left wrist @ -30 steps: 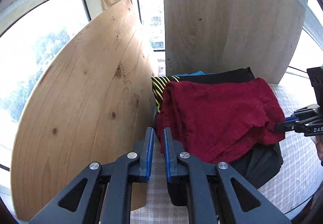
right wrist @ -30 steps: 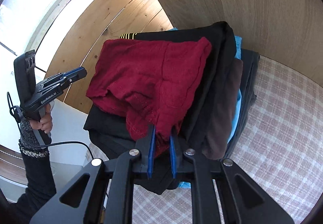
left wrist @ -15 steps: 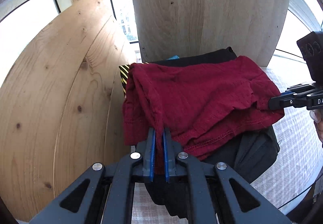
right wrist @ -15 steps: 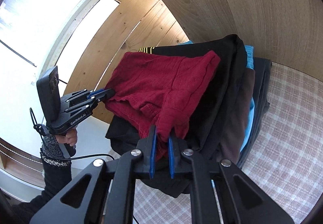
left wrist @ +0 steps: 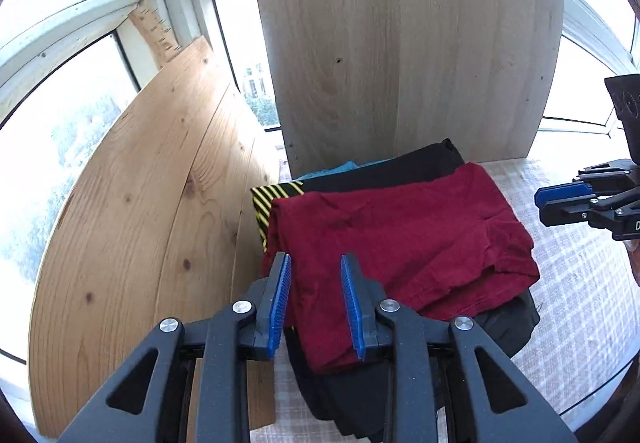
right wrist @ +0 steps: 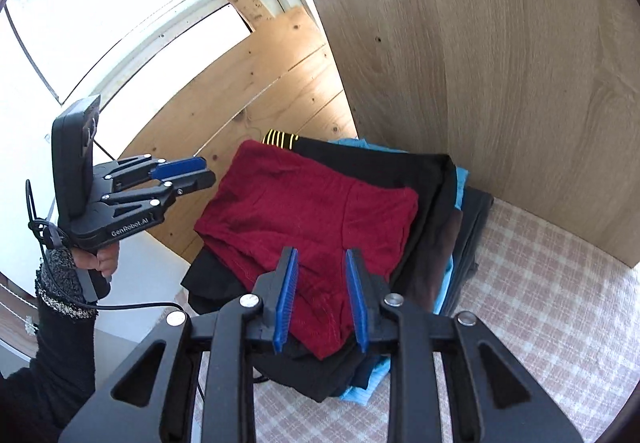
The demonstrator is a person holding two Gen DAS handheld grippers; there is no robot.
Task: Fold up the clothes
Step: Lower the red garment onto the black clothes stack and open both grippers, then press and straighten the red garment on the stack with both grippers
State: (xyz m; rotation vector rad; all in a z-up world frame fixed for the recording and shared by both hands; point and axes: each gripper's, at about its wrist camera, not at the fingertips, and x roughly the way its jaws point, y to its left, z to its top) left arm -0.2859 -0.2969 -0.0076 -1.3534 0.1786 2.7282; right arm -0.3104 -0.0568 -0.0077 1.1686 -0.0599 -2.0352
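Observation:
A folded dark red garment [left wrist: 400, 239] [right wrist: 312, 195] lies on top of a stack of folded clothes [right wrist: 432, 211] in black, blue and grey, with a yellow-striped piece [left wrist: 272, 199] peeking out. My left gripper [left wrist: 316, 263] is open just before the red garment's near left corner, with nothing gripped; the right wrist view shows it [right wrist: 202, 171] hovering left of the stack. At the garment's near edge my right gripper [right wrist: 322, 257] is open, with cloth showing between the fingers but not pinched. The left wrist view shows it [left wrist: 538, 203] off to the right of the stack.
A pine board [left wrist: 152, 223] leans at the left of the stack and a pale oak panel [left wrist: 400, 43] stands behind it. The stack rests on a checked tablecloth [right wrist: 540, 303]. Windows surround the corner. A hand in a dark sleeve [right wrist: 60, 283] holds the left gripper.
Half a second ago both grippers were shut on edges of the red garment. Both have opened and drawn back a little, and the garment now lies flat on the stack.

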